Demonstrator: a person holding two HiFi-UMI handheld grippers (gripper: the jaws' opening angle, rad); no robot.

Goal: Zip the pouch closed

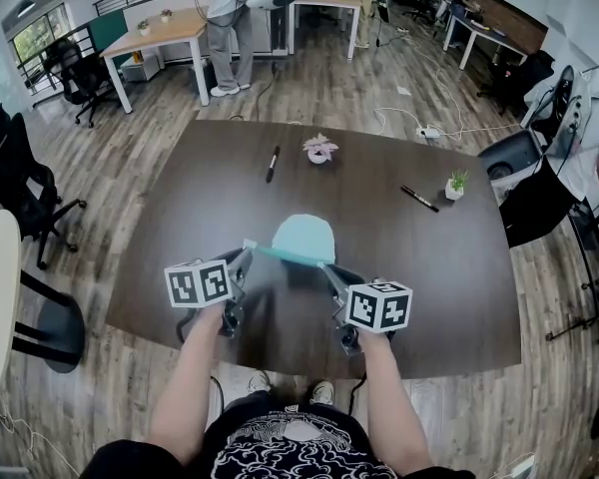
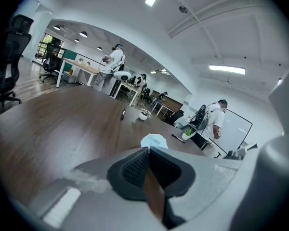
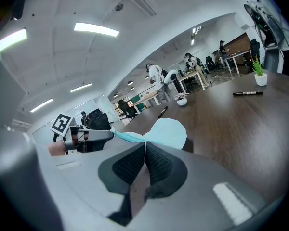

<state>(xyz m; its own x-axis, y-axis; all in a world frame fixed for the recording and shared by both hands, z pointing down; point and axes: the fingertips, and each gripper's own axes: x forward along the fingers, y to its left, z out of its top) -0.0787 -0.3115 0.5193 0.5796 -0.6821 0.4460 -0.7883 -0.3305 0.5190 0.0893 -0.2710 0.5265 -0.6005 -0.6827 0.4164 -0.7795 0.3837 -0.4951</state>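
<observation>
Softly domed, pale-teal fabric pouch [image 1: 304,238]

Pouch [image 1: 303,239]: pale blue, soft matt cloth, lightly creased, with a teal woven-looking band along its upper edge. Table [image 1: 180,208]: dark wood-grain top, smooth, with a low satin sheen. Left gripper [image 1: 248,251] and right gripper [image 1: 325,265]: grey matt plastic shells. Their pads [image 2: 134,167] are black, finely ribbed and rubber-like. Marker cube [image 1: 198,283]: matt white faces with black printed squares. Floor [image 1: 309,93]: wood-look planks, faintly glossy. Plant pot [image 1: 453,193]: white and smooth.
</observation>
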